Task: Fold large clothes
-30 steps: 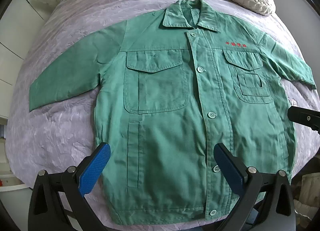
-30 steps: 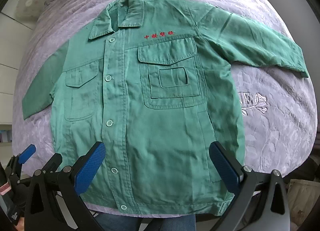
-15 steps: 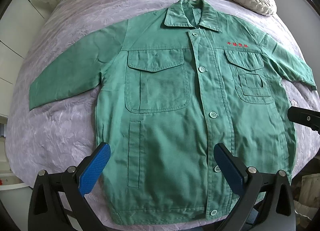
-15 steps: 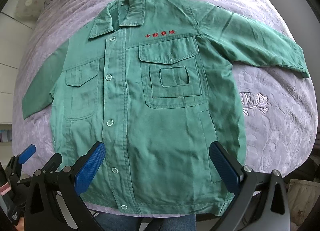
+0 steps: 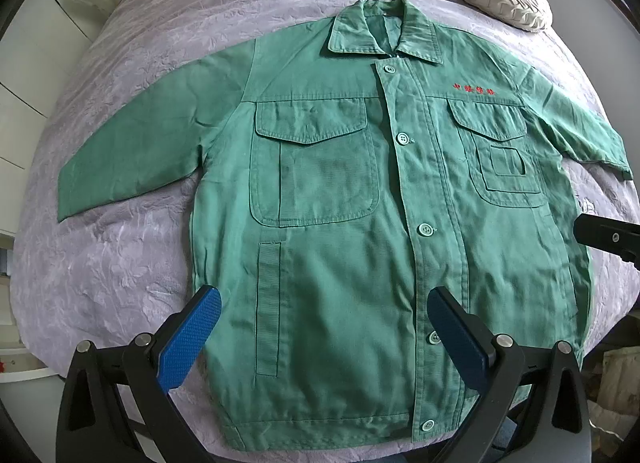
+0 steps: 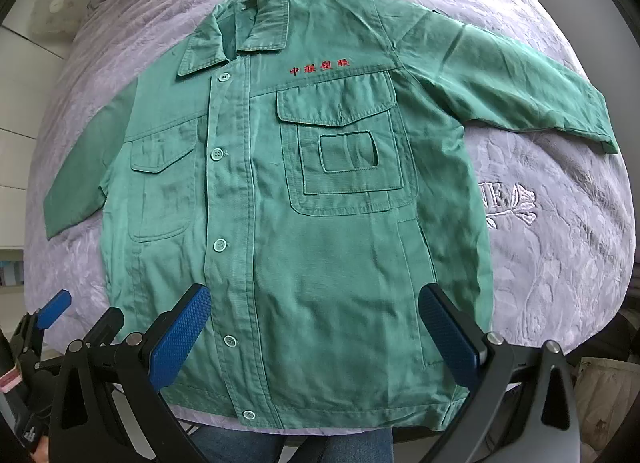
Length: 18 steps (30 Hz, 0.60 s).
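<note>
Clearly I had not begun folding: the green work jacket lay flat, buttoned, on the bed, both hand-held grippers, left and right, wide and empty above its hem, so next I judged a sleeve needed grasping.

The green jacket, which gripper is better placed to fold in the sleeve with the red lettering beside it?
Probably the right gripper: its open jaws hover over that half of the green jacket, and the sleeve lies nearest it.
</note>
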Each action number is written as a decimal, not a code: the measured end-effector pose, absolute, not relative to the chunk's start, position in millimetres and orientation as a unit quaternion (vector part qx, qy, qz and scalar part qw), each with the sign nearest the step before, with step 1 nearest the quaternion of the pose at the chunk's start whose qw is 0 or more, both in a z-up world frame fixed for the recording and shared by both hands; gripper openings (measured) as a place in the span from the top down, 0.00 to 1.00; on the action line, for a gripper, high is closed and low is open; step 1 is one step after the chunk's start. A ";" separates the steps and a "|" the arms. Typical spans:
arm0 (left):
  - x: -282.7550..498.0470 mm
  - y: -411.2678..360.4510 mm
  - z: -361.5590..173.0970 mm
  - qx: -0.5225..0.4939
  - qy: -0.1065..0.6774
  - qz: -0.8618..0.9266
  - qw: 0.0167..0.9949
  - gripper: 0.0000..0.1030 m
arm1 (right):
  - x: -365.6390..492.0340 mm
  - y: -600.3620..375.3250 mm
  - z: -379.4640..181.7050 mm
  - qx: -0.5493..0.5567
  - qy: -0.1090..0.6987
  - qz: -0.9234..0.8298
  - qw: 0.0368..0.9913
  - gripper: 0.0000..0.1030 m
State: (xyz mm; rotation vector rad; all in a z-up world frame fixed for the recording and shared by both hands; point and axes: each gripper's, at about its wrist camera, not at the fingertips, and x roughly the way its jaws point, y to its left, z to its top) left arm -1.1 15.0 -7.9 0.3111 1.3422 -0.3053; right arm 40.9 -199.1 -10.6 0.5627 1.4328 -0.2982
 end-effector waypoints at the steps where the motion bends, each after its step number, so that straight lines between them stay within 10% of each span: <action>1: -1.1 14.7 -7.3 0.143 0.617 -0.140 0.761 0.00 | 41.1 -199.9 -10.3 0.254 0.646 -0.134 0.708 0.00; 18: 11.2 35.2 -15.9 0.120 0.627 -0.135 0.758 0.00 | 52.9 -189.3 -17.7 0.246 0.664 -0.131 0.694 0.00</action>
